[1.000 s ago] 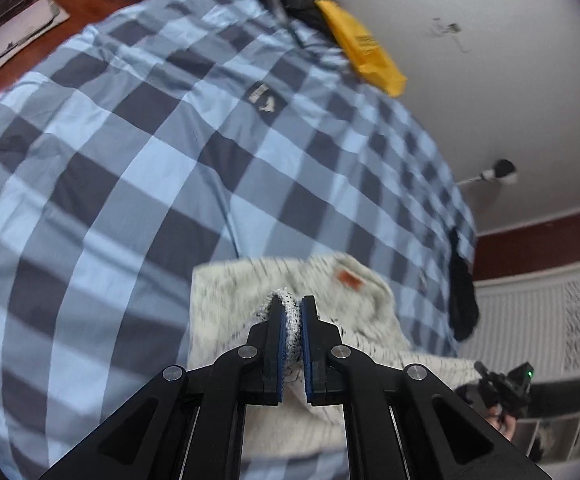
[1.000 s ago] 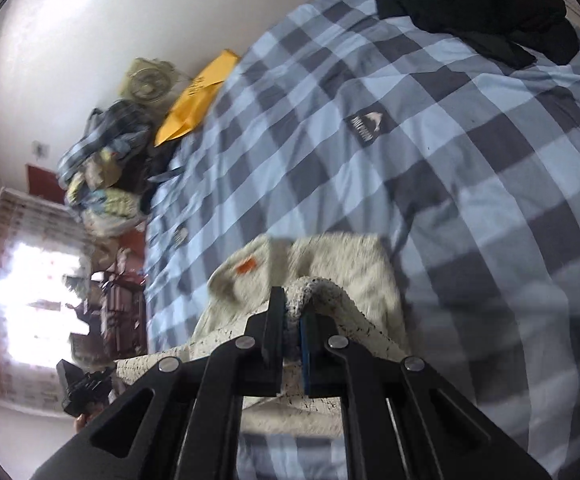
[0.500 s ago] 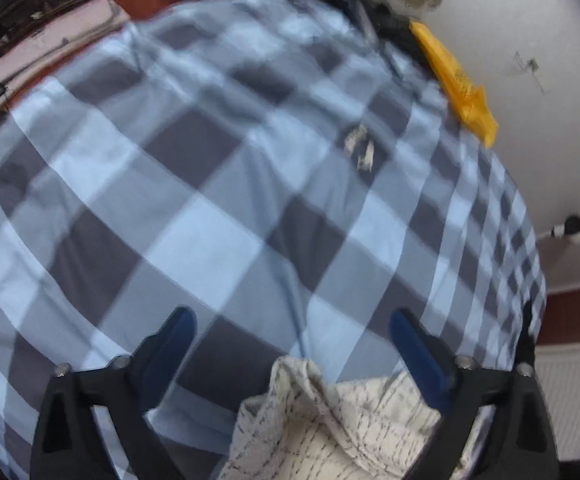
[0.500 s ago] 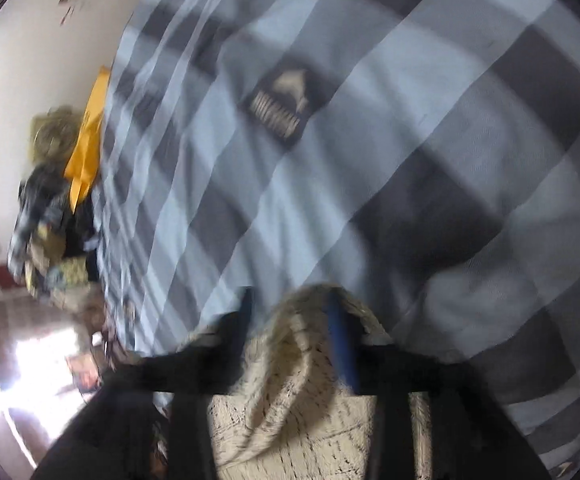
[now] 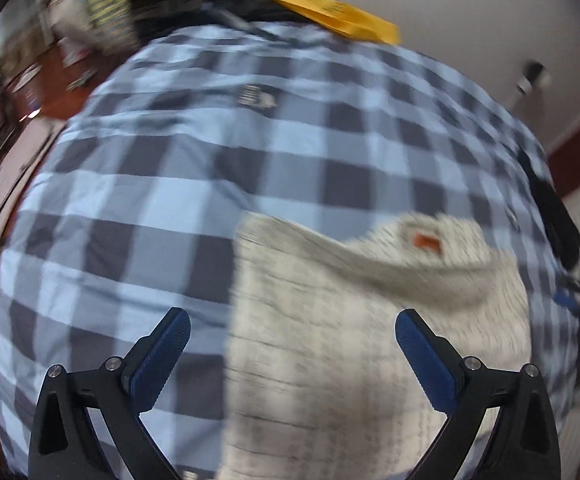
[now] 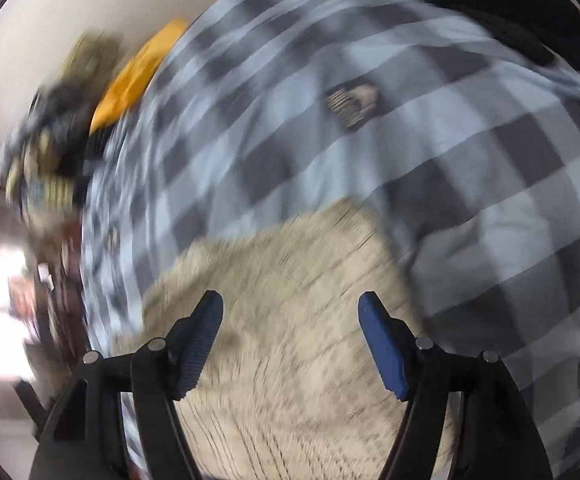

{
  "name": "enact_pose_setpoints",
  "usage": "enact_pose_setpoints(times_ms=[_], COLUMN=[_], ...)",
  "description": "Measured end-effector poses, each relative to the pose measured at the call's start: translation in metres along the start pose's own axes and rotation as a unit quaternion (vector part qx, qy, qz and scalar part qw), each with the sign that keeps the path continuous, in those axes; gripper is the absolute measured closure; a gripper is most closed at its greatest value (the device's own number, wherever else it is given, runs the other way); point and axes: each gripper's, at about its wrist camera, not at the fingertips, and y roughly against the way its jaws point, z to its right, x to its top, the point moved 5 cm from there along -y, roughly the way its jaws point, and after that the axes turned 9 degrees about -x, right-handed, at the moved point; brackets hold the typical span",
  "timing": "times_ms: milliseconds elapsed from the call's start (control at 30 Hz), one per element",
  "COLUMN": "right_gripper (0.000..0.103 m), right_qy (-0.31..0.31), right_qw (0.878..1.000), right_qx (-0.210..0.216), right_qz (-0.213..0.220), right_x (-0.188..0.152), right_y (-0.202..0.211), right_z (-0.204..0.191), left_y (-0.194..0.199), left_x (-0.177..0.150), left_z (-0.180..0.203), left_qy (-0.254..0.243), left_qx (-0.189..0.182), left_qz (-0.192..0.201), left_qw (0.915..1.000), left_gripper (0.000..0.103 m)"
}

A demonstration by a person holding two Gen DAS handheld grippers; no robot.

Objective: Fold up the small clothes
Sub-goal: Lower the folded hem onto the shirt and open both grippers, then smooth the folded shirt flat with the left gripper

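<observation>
A cream knit garment [image 5: 353,320] with an orange tag [image 5: 427,242] lies folded on the blue checked bedspread [image 5: 210,152]. My left gripper [image 5: 291,340] is open and empty above the garment's left edge. In the right wrist view the garment [image 6: 286,280] lies under my right gripper [image 6: 290,324], which is open and empty. Both views are blurred by motion.
A black garment [image 6: 501,8] lies at the far right of the bed. A yellow bag [image 5: 337,12] and a pile of clutter [image 6: 46,120] sit by the white wall at the bed's far end. The bed's left edge drops to a red floor [image 5: 30,92].
Both grippers were shut on folds of the cream garment a second ago. They have let go, opened wide and pulled back above it. The garment now lies flat.
</observation>
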Motion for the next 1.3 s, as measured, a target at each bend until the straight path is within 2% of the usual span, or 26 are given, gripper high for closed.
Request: enact_pose_setpoints(times_ms=[67,133,233,300,367,433,567,733,800,867,1000,1133,1200,1300], right_gripper=[0.036,0.036,0.036,0.036,0.036,0.036,0.036,0.036,0.036,0.036,0.036,0.036,0.036,0.036], right_qy=[0.051,0.110,0.174,0.197,0.194,0.175,0.143,0.120,0.125,0.111,0.109,0.139,0.155,0.181], right_qw=[0.999,0.993,0.982,0.978,0.978,0.981,0.985,0.987,0.987,0.991,0.990,0.986,0.985,0.982], right_qx=[-0.009,-0.039,-0.062,-0.066,-0.065,-0.083,-0.101,-0.105,-0.104,-0.073,-0.068,-0.050,-0.043,-0.034], right_qz=[0.000,0.000,-0.021,-0.035,-0.032,-0.021,-0.006,-0.014,-0.005,0.014,0.065,0.076,0.066,0.039], right_x=[-0.016,-0.031,-0.048,-0.048,-0.042,-0.023,0.004,0.021,0.021,0.020,0.009,-0.033,-0.063,-0.106], right_y=[-0.012,-0.030,-0.064,-0.085,-0.098,-0.114,-0.131,-0.149,-0.145,-0.126,-0.075,-0.026,-0.010,-0.004], right_z=[-0.031,-0.062,-0.098,-0.115,-0.126,-0.127,-0.130,-0.128,-0.131,-0.130,-0.114,-0.103,-0.101,-0.111], left_y=[-0.019,-0.036,-0.072,-0.088,-0.105,-0.120,-0.146,-0.159,-0.154,-0.138,-0.070,-0.006,0.019,0.040], left_x=[-0.009,-0.012,-0.002,0.005,0.015,0.026,0.046,0.051,0.048,0.045,0.037,0.004,-0.025,-0.062], left_z=[0.020,0.029,0.033,0.034,0.030,0.023,0.001,-0.015,-0.024,-0.026,-0.017,-0.002,0.009,0.022], left_qy=[-0.020,-0.029,-0.036,-0.035,-0.026,-0.022,-0.037,-0.043,-0.029,-0.028,-0.044,-0.042,-0.056,-0.066], left_qx=[0.001,0.020,0.054,0.060,0.070,0.084,0.153,0.170,0.174,0.162,0.145,0.105,0.102,0.081], left_qz=[-0.015,-0.027,-0.032,-0.032,-0.030,-0.021,0.003,0.014,0.015,0.024,0.068,0.073,0.060,0.065], left_qw=[0.9997,0.9990,0.9974,0.9971,0.9968,0.9960,0.9875,0.9845,0.9843,0.9861,0.9861,0.9909,0.9914,0.9924], left_gripper=[0.000,0.000,0.000,0.000,0.000,0.000,0.000,0.000,0.000,0.000,0.000,0.000,0.000,0.000])
